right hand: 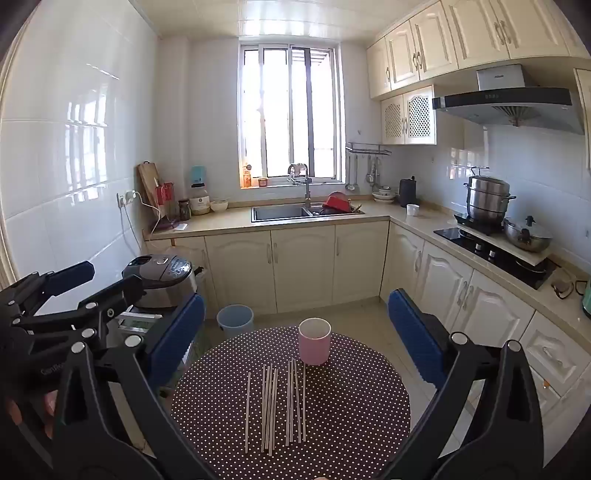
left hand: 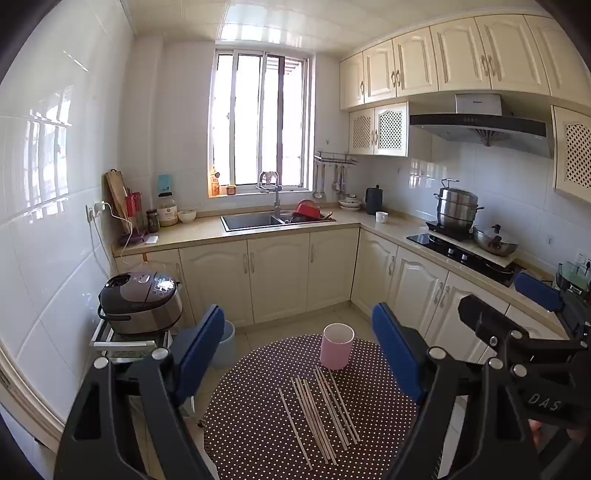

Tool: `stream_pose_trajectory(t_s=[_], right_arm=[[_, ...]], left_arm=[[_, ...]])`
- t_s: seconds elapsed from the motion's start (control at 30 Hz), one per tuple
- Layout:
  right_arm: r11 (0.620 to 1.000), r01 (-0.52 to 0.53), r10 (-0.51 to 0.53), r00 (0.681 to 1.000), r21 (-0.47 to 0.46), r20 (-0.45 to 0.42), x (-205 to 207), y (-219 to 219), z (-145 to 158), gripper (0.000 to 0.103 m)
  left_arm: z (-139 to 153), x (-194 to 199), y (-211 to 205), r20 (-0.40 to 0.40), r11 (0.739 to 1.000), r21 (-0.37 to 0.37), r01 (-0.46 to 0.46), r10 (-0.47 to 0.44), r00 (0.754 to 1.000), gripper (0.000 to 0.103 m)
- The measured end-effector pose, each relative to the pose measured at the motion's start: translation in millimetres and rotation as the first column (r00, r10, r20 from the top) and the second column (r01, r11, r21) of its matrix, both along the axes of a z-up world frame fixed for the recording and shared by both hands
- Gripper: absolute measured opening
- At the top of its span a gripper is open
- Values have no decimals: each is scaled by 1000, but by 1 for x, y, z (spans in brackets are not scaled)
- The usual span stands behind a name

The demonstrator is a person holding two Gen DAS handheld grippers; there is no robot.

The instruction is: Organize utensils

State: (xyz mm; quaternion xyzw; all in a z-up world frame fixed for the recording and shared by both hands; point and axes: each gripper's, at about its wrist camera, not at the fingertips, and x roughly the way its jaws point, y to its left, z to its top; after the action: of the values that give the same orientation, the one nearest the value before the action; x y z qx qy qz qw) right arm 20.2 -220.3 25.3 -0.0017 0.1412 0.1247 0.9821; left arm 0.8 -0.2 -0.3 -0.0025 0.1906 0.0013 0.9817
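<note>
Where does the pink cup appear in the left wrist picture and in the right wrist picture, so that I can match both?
Left wrist view: the pink cup stands upright at the far edge of the dotted round table, just right of centre.
Right wrist view: the pink cup is near the centre, again at the table's far edge.
Shared landmark: the chopsticks lie flat on the table in front of the cup.

Daylight pours through the window [left hand: 260, 122], which is blown out to white, and throws bright glare patches onto the glossy wall tiles [left hand: 48, 147] and ceiling [left hand: 255, 22]. Both fisheye views are sharp at centre but bend straight lines strongly, with dark vignetted corners.
</note>
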Motion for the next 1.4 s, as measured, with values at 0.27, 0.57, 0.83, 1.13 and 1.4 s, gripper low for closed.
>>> stream_pose_trajectory(t_s=[0.27, 0.57, 0.83, 1.13, 1.4], right_arm=[[1000, 0, 0, 1000, 1, -7, -5, -1, -1, 97], [1000, -2, 2, 1000, 3, -22, 3, -2, -2, 97], [1000, 1, -1, 1000, 2, -30, 8, 3, -7, 97], [1000, 3, -3, 999, 3, -40, 14, 2, -10, 97], [1000, 5, -4, 999, 2, -42, 16, 1, -11, 97]], left_arm=[[1, 2, -3, 5, 1000, 2, -1, 1, 1000, 81], [1, 0, 0, 7, 1000, 1, -1, 1, 1000, 81], [-7, 3, -3, 4, 1000, 0, -1, 1, 1000, 81], [-20, 11, 1, -3, 1000, -1, 1, -1, 1000, 81], [-13, 14, 0, -7, 1000, 1, 3, -3, 1000, 81]])
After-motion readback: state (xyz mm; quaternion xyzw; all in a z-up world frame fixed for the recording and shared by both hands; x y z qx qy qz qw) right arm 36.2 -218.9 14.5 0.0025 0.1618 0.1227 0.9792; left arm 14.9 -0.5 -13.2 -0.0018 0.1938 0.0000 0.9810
